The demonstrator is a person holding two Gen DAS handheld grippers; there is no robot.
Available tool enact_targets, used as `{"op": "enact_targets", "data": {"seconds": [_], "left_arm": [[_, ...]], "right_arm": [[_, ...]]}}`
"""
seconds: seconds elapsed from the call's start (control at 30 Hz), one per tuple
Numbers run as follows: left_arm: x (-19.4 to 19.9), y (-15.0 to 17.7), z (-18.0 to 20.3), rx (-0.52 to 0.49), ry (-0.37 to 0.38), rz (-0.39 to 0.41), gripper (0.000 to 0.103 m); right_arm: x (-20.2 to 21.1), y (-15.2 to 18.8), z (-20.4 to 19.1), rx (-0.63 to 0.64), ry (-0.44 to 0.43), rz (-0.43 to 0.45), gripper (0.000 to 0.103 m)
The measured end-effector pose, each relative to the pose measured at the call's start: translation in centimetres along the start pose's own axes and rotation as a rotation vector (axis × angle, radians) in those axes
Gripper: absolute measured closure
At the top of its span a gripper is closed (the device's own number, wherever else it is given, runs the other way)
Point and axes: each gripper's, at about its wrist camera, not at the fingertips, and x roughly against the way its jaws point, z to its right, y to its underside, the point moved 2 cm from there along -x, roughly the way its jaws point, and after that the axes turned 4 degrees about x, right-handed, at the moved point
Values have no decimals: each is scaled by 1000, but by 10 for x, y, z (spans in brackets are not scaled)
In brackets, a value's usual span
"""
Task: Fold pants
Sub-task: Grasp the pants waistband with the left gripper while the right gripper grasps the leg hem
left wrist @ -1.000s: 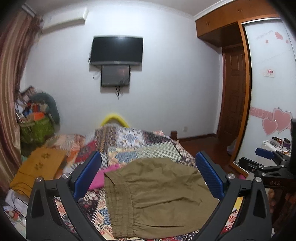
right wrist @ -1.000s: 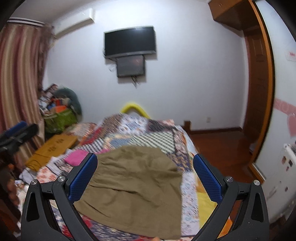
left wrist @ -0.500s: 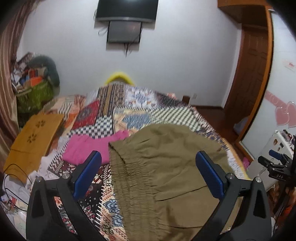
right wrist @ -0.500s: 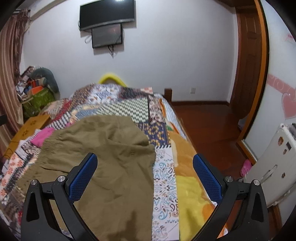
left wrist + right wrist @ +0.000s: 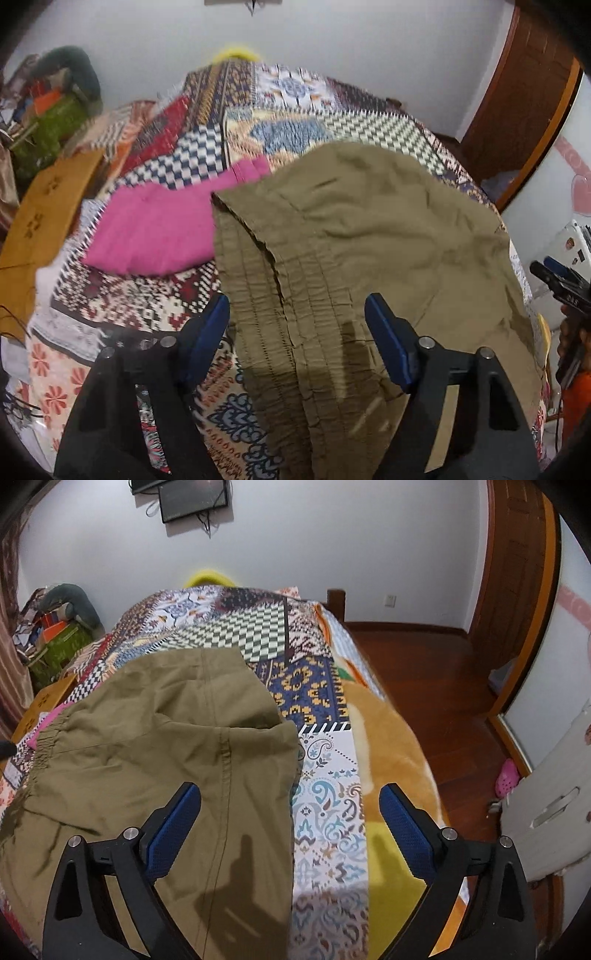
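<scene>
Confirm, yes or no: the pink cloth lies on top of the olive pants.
No: the pink cloth lies beside the olive pants, on the quilt.

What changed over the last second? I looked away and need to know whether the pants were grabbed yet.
Not yet. Both tongs dropped toward the pants and tilted down; the left tongs now straddle the waistband, jaws closing, while the right tongs hang over the side edge. Pants, pink cloth and quilt lie unmoved.
</scene>
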Motion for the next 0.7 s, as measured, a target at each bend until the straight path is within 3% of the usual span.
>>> {"op": "enact_targets", "data": {"seconds": [0.07,0.2,0.27,0.43,0.53,0.6,0.7], "left_arm": [[-7,3,2,-5,9,-24,38],[-28,3,2,-1,45,-82,45],[-38,2,-2,19,59,-110,51],[-44,-6,-1,20,94,-105,61],[-44,-9,2,-1,100,-108,67],[-43,-10,6,-33,83,-100,77],[-41,-12,5,-39,84,-96,86]], "right_arm": [[-10,0,0,6,-13,-25,15],[-31,-1,-1,-4,-69,-68,19],[-40,-2,-1,-12,-110,-90,28],[-57,-2,-2,-27,-154,-144,34],[-62,2,-10,28,-128,-171,35],[-61,4,-16,84,-103,-172,45],[-57,7,-22,128,-87,-185,72]]}}
